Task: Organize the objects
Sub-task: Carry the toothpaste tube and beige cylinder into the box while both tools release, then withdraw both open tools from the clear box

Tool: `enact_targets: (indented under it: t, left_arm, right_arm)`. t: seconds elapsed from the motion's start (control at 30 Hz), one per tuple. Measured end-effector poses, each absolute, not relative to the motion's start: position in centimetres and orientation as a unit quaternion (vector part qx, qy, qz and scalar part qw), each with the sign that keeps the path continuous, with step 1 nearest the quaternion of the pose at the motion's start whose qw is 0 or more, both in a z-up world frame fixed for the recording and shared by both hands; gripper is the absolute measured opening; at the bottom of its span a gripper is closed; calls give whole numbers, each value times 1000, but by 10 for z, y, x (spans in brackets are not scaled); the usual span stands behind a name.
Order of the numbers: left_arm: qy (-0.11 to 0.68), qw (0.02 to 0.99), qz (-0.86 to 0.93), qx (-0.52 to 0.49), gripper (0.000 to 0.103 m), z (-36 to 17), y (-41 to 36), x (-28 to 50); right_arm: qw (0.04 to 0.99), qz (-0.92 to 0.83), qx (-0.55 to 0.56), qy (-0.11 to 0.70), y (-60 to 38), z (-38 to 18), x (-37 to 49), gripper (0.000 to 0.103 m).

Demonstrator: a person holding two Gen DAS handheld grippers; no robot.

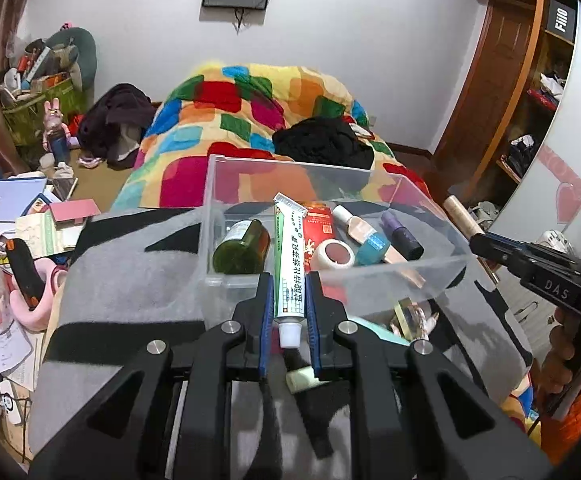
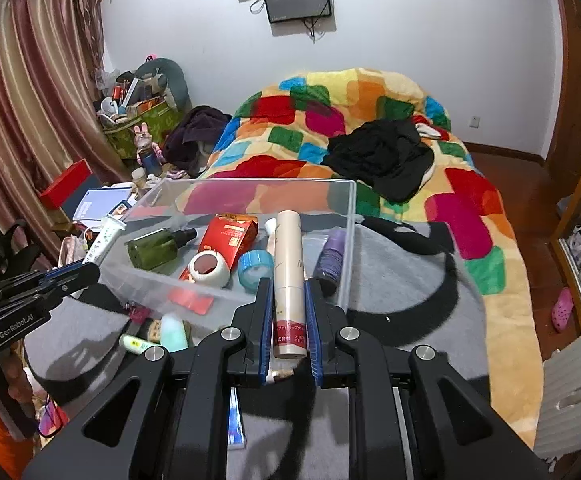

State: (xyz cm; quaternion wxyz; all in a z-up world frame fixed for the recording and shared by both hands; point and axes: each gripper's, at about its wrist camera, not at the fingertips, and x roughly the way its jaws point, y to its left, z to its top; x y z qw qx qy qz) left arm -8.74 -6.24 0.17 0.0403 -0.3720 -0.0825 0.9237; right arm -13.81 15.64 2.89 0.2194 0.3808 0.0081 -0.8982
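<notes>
I see the bed point(image 2: 470, 216) under a patchwork blanket in bright colours, with a grey blanket point(image 2: 394, 296) spread over its near end. On that grey blanket sits the clear plastic bin point(image 2: 346, 216), my landmark for everything else.

Inside the bin lie a green bottle point(image 2: 158, 248), a red packet point(image 2: 230, 240), a white tape roll point(image 2: 209, 269), a blue tape roll point(image 2: 255, 268) and, against the bin's right wall, a purple tube point(image 2: 330, 258). Just in front of the bin's near wall, on the grey blanket, I can make out a pale mint bottle point(image 2: 173, 334) and a small yellow-green tube point(image 2: 136, 345).

My left tool point(image 1: 288, 312) is clenched on a green-and-white ointment tube point(image 1: 290, 264), cap end toward the camera, held up at the bin's near wall so its crimped end reaches over the contents. My right tool point(image 2: 288, 316) is clamped on a cream-coloured cylindrical tube point(image 2: 289, 280) with a red band at its near end, likewise raised at the bin's near edge, pointing across it.
</notes>
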Motion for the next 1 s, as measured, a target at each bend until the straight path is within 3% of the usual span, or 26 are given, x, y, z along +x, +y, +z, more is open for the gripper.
enact_targets:
  t: [0.43, 0.77, 0.9, 1.0]
  left_arm:
    - [-78, 64, 910, -402, 15, -2, -51, -136]
    - [-54, 80, 914, -393, 16, 6, -37, -120]
    - [-57, 79, 920, -380, 33, 13, -41, -110]
    - [-58, 77, 925, -368, 38, 17, -43, -99]
  right_arm:
    - [219, -884, 410, 55, 113, 12, -176, 14]
    - [230, -880, 409, 69, 111, 13, -166, 15]
    - [238, -883, 401, 61, 117, 20, -156, 30]
    - [238, -886, 393, 63, 120, 27, -146, 33]
